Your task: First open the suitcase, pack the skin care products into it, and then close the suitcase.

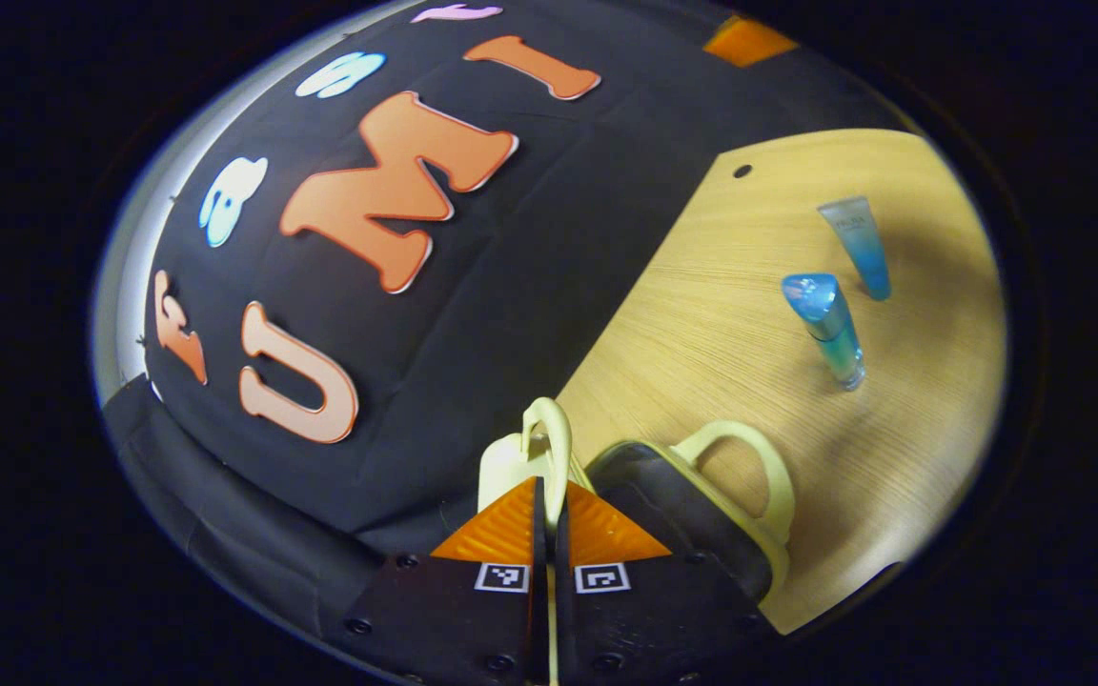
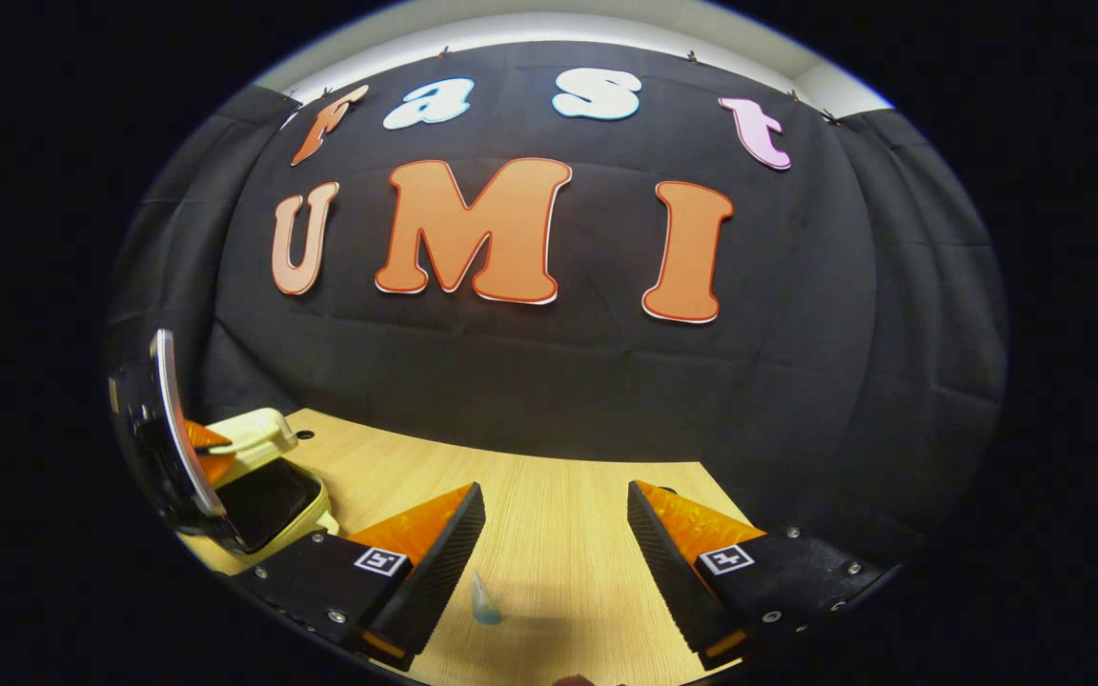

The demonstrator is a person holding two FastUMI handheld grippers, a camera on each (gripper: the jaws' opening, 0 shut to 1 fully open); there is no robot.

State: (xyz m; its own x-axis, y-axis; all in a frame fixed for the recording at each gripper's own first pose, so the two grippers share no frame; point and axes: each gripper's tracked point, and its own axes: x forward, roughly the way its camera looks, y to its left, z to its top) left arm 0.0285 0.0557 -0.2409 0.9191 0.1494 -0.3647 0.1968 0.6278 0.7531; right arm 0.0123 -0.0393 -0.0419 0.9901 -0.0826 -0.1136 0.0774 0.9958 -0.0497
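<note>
Cream-yellow, the small suitcase (image 1: 692,505) sits at the near edge of the wooden tabletop (image 1: 721,314) with its lid (image 1: 520,457) raised, and the left gripper (image 1: 549,505) has its jaws almost closed on the lid's edge just below one of two loop handles. In the left gripper view, two blue skin-care pieces stand well beyond the case: a tube (image 1: 859,246) and what looks like a capped bottle (image 1: 825,329), long axes upright. In the right gripper view, the right gripper (image 2: 557,534) hangs with jaws wide apart and empty above one small blue tube (image 2: 485,598), the case at far left.

Suitcase (image 1: 749,495) pale yellow, dark interior; two tubes (image 1: 830,329) translucent blue; table (image 1: 721,314) light woodgrain
</note>
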